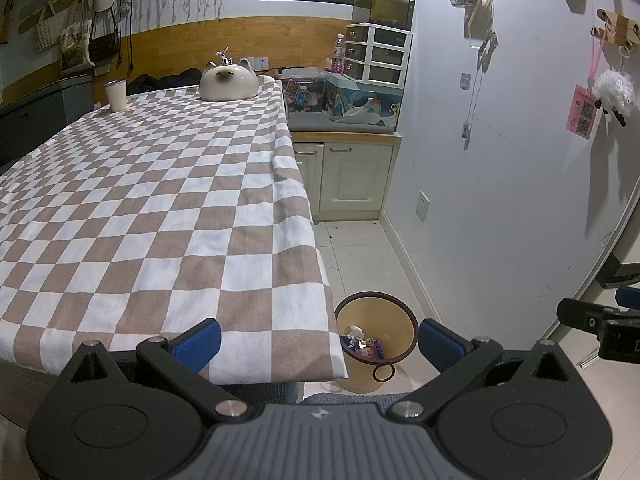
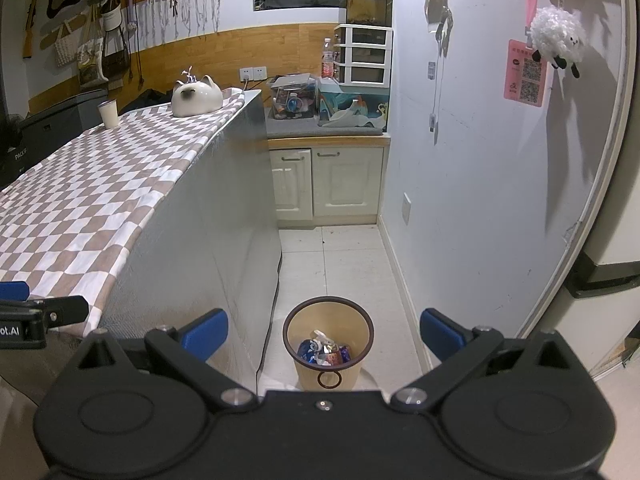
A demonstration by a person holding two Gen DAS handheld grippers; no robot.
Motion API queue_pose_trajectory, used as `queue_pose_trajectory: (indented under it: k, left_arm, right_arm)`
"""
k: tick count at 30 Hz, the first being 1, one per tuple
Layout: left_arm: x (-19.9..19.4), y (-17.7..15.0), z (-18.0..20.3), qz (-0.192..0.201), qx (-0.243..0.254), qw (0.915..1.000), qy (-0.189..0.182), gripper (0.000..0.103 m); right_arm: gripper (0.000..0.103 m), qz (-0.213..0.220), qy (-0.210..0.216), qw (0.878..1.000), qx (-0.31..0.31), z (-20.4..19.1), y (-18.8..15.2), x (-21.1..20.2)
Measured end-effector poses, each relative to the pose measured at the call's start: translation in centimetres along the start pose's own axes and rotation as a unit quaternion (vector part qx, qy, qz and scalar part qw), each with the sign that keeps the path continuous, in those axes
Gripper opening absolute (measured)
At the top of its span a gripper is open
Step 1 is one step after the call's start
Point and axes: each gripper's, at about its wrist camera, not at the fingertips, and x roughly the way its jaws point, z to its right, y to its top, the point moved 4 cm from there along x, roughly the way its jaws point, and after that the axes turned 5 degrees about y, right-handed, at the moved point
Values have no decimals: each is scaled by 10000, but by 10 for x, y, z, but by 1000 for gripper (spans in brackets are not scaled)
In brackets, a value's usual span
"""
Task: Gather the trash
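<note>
Below right tool [image 2: 324,330], trash [image 2: 325,351] (binned)

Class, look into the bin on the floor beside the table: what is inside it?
The bin holds crumpled wrappers, blue, white and reddish, heaped at the bottom. Whatever lies beneath that heap is covered.
</note>
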Motion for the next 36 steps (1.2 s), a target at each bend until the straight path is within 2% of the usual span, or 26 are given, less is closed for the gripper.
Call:
queue_pose_trajectory:
  k: [36]
  left_arm:
    - [0,0,0,0,-4,10000,-11,103]
  right_arm:
    - [103,-19,-10,10000,23,2,-2,-1]
